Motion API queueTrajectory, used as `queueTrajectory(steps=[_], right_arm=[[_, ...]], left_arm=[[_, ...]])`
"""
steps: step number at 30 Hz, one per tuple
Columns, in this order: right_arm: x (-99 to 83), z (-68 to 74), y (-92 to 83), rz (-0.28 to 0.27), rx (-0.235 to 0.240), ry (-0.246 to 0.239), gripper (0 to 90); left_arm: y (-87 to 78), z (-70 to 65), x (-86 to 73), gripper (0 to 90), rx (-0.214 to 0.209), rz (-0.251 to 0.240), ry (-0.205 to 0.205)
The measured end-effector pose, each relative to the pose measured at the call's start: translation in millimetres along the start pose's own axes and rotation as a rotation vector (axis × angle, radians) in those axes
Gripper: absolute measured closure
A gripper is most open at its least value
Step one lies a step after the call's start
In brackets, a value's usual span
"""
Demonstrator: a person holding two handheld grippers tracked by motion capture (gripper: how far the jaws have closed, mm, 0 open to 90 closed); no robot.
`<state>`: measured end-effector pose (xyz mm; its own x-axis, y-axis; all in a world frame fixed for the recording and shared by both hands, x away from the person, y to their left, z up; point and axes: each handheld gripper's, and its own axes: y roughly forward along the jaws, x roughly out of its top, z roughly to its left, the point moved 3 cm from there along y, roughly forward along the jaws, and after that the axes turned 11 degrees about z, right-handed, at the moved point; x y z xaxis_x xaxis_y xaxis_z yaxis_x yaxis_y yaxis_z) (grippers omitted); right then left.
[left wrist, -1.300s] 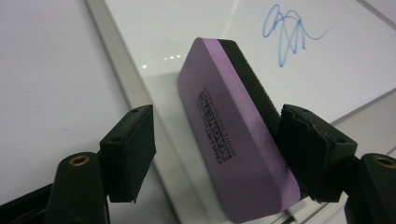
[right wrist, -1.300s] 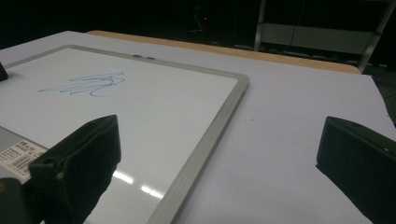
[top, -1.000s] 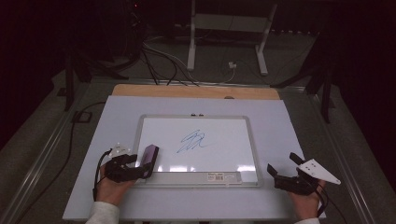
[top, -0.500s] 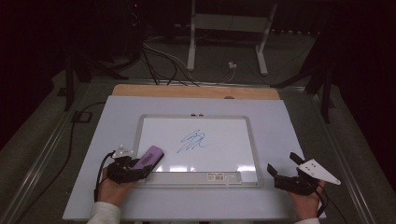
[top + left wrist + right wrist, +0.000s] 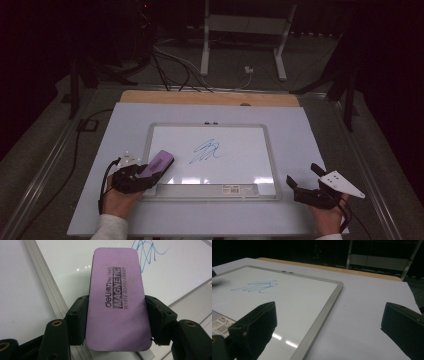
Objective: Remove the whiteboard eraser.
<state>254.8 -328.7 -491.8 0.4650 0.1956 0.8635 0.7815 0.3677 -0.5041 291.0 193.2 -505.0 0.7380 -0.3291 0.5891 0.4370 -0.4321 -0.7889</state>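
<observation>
Eraser (image 5: pixel 117 300): purple magnetic whiteboard eraser, clamped in our left gripper (image 5: pixel 136 176), jaws pressing its two long sides w/ roughly the lower half between them. In the high view it sits at approx 8 o'clock of the whiteboard (image 5: pixel 170 142), poking out over the bottom-left corner of the frame toward 1 o'clock.

Handling, as we judge it: light, stiff plastic shell, prob. a soft felt pad underneath (not visible). The top looks smooth and a bit scuffed, so it could slip if we squeezed top-to-bottom; the side grip we have is the right one. Not fragile. Since it's magnetic, we'd expect it to tug toward the board when it gets close, so we should hold firm and keep it flat when it lands.

Moving right: the blue scribble (image 5: pixel 207 151) sits near board centre, at about 1 o'clock from the eraser, apart from it w/ bare white surface between. A barcode label (image 5: pixel 241 188) lies along the bottom edge of the board.

Far right: our right gripper (image 5: pixel 306 186) rests on the table (image 5: pixel 310 130) at approx 4 o'clock of the board, just off its bottom-right corner, jaws spread wide, nothing between them.
</observation>
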Motion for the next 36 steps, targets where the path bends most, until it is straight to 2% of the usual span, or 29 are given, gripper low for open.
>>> queueTrajectory(steps=[10,18,30,36], right_arm=[[0.1,0.5,0.0,0.000,-0.001,-0.003,0.7],[0.2,0.6,0.1,0.000,-0.002,-0.004,0.7],[0.2,0.6,0.3,0.000,-0.002,-0.006,0.7],[0.1,0.3,0.1,-0.001,-0.003,-0.006,0.7]], left_arm=[[-0.4,-0.4,11.9,41.6,0.034,-0.028,0.025],[6.2,-3.6,21.9,41.6,0.042,-0.042,0.053],[22.2,-11.5,36.1,41.6,0.027,-0.046,0.088],[33.8,-19.1,43.2,41.6,0.019,-0.024,0.123]])
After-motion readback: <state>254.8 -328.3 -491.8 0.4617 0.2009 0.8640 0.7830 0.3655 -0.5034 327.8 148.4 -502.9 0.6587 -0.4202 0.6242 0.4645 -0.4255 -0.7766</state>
